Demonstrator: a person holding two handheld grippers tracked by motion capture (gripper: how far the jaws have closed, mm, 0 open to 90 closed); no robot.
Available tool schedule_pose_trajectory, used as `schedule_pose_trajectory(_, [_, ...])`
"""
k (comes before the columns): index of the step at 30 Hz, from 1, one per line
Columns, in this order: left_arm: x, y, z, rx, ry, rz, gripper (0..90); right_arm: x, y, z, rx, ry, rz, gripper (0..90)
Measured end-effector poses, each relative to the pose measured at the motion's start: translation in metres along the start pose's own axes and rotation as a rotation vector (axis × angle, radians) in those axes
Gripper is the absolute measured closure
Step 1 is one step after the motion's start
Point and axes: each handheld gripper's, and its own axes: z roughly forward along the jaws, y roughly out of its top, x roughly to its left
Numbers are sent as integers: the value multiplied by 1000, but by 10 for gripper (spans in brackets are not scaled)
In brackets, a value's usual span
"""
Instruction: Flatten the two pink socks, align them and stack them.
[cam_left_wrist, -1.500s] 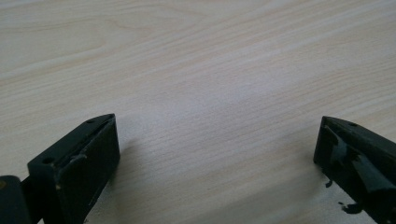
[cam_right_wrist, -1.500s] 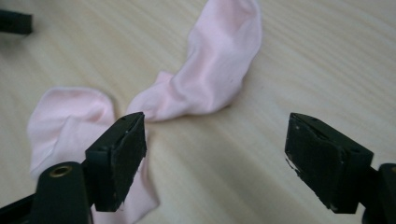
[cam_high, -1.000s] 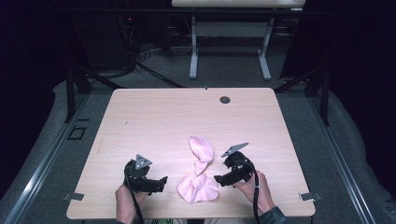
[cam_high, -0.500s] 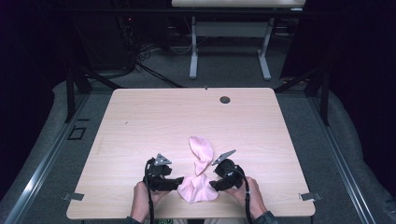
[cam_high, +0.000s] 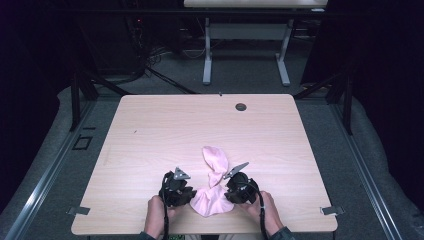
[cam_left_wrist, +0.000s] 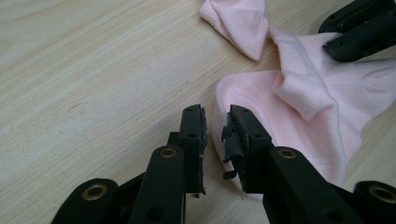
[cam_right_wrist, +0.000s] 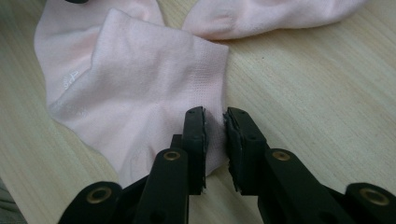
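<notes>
A pink sock (cam_high: 214, 165) lies crumpled and pinched at its middle near the front edge of the wooden table (cam_high: 200, 125). My left gripper (cam_high: 193, 196) sits at the left rim of its lower lobe, my right gripper (cam_high: 226, 192) at the right rim. Both pairs of jaws have just been closing. In the left gripper view the sock's edge (cam_left_wrist: 303, 107) fills the narrow gap of my left gripper (cam_left_wrist: 216, 125), and the other gripper (cam_left_wrist: 359, 32) is at the far side. In the right gripper view my right gripper (cam_right_wrist: 215, 122) pinches the cuff corner of the sock (cam_right_wrist: 140, 84).
A small dark round grommet (cam_high: 241, 106) sits near the table's far edge. Bare wood stretches behind and to both sides of the sock. Dark floor, black frame legs and a white desk frame (cam_high: 245, 55) lie beyond the table.
Both grippers moved inward to the sock's two sides and their jaws closed onto its edges. The sock's lower lobe has bunched up between them.
</notes>
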Motion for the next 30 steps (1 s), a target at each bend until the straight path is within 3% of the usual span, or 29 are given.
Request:
schedule_pose_trajectory(5, [-1,-2,2,8,3,14,878,-1,-2,1,-25,22,16,836])
schedule_pose_trajectory(8, [-1,-4,2,-4,10,14,886,-2,-3,0,-24,23,24,840])
schedule_pose_trajectory(13, [5,-11,-7,-59,18,-35,894,-2,-7,-10,-77,34,47,838])
schedule_pose_trajectory(20, [7,-19,-19,-79,33,-69,894,-7,-17,-29,-117,20,78,837])
schedule_pose_trajectory(22, [4,-24,-23,-91,18,-102,894,-10,-23,-36,-132,13,110,836])
schedule_pose_trajectory(30, [-9,-30,-23,-86,16,-77,894,-11,-34,-34,-110,4,114,828])
